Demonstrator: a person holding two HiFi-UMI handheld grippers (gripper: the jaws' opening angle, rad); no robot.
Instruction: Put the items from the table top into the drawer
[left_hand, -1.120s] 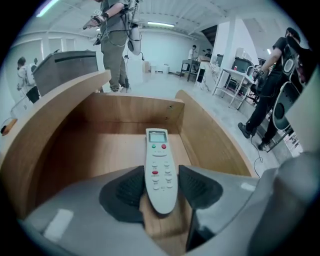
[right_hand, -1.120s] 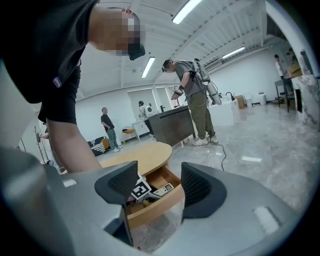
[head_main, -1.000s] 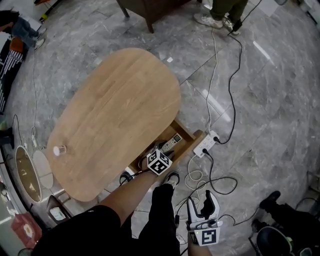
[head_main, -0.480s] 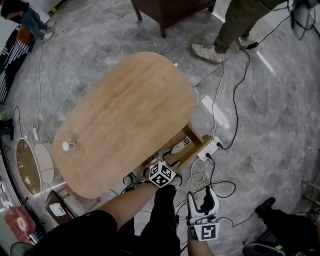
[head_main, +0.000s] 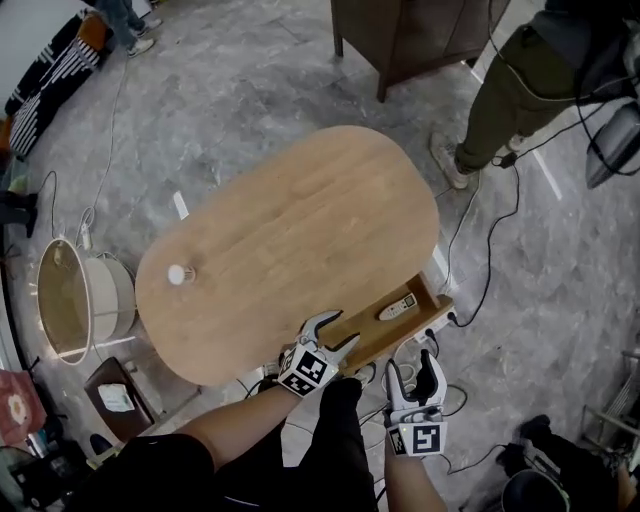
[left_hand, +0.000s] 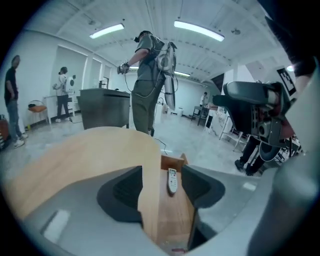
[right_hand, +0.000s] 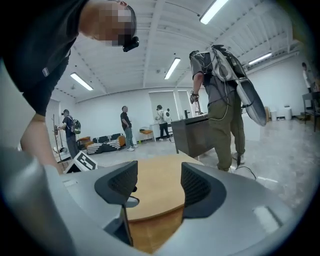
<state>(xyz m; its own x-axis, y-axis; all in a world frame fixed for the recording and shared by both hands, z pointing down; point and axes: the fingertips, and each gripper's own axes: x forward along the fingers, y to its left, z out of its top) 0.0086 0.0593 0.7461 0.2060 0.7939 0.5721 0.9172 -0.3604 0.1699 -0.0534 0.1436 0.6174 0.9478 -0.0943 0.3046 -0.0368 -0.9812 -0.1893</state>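
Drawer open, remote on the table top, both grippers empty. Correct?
No. The remote lies inside the open drawer, not on the table top; the head view shows it. The left gripper and right gripper are both empty.

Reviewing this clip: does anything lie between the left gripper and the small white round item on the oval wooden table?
Nothing visible does. Only bare oval wooden table separates the left gripper from the small white round item; the wooden drawer stands open, with a white remote in it.
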